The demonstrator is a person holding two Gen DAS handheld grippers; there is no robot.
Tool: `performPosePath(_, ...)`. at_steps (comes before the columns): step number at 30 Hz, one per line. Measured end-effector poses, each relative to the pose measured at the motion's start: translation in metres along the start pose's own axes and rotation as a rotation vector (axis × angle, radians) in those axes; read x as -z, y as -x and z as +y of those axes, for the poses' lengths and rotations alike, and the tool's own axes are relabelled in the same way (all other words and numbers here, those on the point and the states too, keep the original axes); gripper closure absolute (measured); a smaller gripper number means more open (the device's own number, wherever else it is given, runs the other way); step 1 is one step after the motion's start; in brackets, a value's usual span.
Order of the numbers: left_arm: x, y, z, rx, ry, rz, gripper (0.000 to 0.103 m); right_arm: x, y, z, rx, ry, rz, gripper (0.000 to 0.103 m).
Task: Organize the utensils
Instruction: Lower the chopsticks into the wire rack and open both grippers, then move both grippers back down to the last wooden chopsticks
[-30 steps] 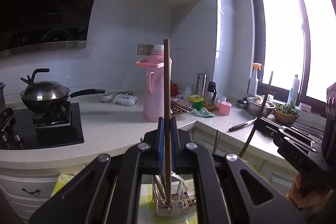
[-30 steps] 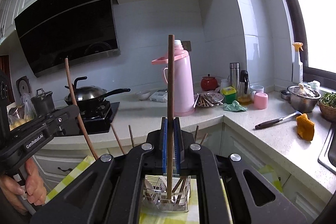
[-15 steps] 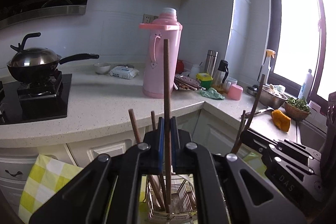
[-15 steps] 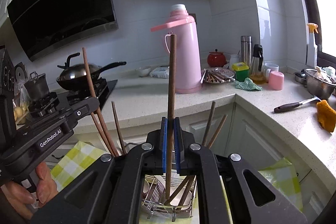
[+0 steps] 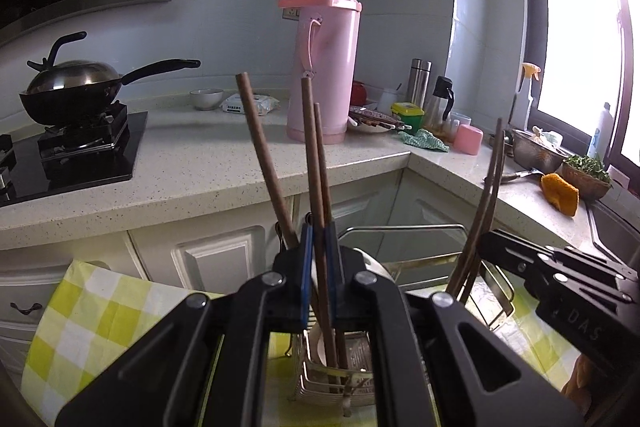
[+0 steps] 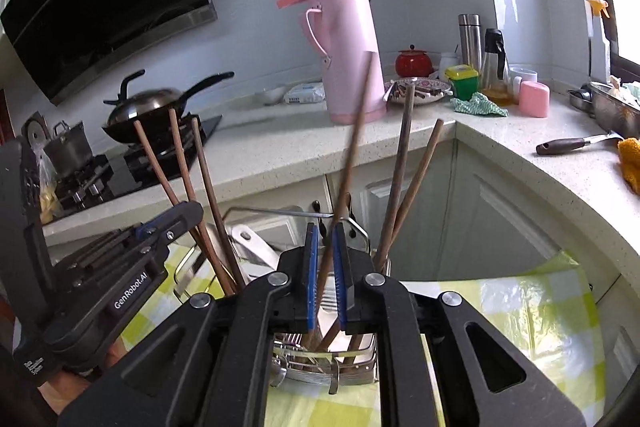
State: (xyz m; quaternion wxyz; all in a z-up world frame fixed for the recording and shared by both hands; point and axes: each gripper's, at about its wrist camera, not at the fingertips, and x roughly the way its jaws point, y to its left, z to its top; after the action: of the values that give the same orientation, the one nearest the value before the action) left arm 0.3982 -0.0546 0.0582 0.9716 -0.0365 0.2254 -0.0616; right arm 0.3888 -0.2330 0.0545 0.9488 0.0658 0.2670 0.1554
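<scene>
A wire utensil basket [image 5: 340, 383] stands on a yellow-checked cloth [image 5: 92, 311] with several brown chopsticks in it. My left gripper [image 5: 318, 239] is shut on a brown chopstick [image 5: 310, 147] whose lower end reaches into the basket. My right gripper [image 6: 324, 247] has parted slightly around another chopstick [image 6: 352, 147], which leans to the right, blurred, with its tip in the basket [image 6: 324, 367]. The right gripper shows at the right in the left wrist view [image 5: 560, 279]; the left gripper shows at the left in the right wrist view [image 6: 120, 267].
A pink thermos [image 5: 324, 63] stands on the counter [image 5: 224, 163] behind. A wok [image 5: 72, 91] sits on the stove at left. A plate of chopsticks [image 6: 416, 93], bottles, a pink cup [image 5: 468, 139], a knife [image 6: 572, 145] and a metal bowl lie along the right counter.
Both grippers have lowered toward the basket, chopstick tips now inside it. The right gripper's fingers have parted and its chopstick tips to the right.
</scene>
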Motion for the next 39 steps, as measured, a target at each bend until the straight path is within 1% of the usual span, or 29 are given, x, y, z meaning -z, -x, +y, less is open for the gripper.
performPosePath(3, -0.002, 0.003, 0.000, -0.007, -0.002, -0.001, 0.096, 0.000, -0.003, 0.001, 0.011, 0.002, 0.010, 0.091)
performPosePath(5, -0.004, 0.008, -0.001, -0.010, -0.013, 0.001, 0.093, -0.003, -0.005, 0.001, 0.029, 0.010, 0.021, 0.077)
performPosePath(7, -0.005, 0.018, -0.001, -0.019, -0.023, -0.010, 0.087, -0.004, 0.001, -0.001, 0.039, -0.007, 0.012, 0.075)
performPosePath(9, -0.005, 0.029, -0.002, -0.035, -0.037, -0.035, 0.073, -0.004, 0.014, -0.006, 0.030, -0.035, -0.009, 0.076)
performPosePath(11, -0.004, 0.043, 0.001, -0.039, -0.041, -0.053, 0.069, -0.001, 0.031, -0.008, 0.028, -0.052, -0.032, 0.075)
performPosePath(13, 0.000, 0.060, 0.004, -0.042, -0.035, -0.062, 0.062, 0.007, 0.051, -0.009, 0.022, -0.059, -0.047, 0.075)
performPosePath(15, 0.011, 0.079, 0.009, -0.054, -0.030, -0.064, 0.043, 0.021, 0.069, -0.007, 0.019, -0.063, -0.046, 0.075)
performPosePath(18, 0.037, 0.104, 0.016, -0.064, -0.022, -0.033, 0.034, 0.054, 0.090, -0.007, 0.016, -0.084, -0.012, 0.075)
performPosePath(21, 0.072, 0.120, 0.025, -0.073, -0.010, 0.032, 0.032, 0.095, 0.101, -0.003, 0.006, -0.111, 0.036, 0.075)
performPosePath(24, 0.108, 0.131, 0.033, -0.067, 0.004, 0.112, 0.032, 0.134, 0.105, 0.005, 0.017, -0.116, 0.084, 0.075)
performPosePath(28, 0.144, 0.142, 0.038, -0.085, -0.021, 0.171, 0.032, 0.175, 0.105, 0.023, 0.018, -0.103, 0.146, 0.075)
performPosePath(31, 0.164, 0.150, 0.043, -0.082, -0.011, 0.195, 0.032, 0.198, 0.100, 0.038, 0.012, -0.094, 0.193, 0.075)
performPosePath(34, 0.179, 0.156, 0.048, -0.085, 0.007, 0.219, 0.032, 0.214, 0.091, 0.056, 0.016, -0.052, 0.239, 0.075)
performPosePath(39, 0.192, 0.154, 0.056, -0.093, 0.005, 0.241, 0.031, 0.224, 0.075, 0.074, 0.015, -0.022, 0.288, 0.075)
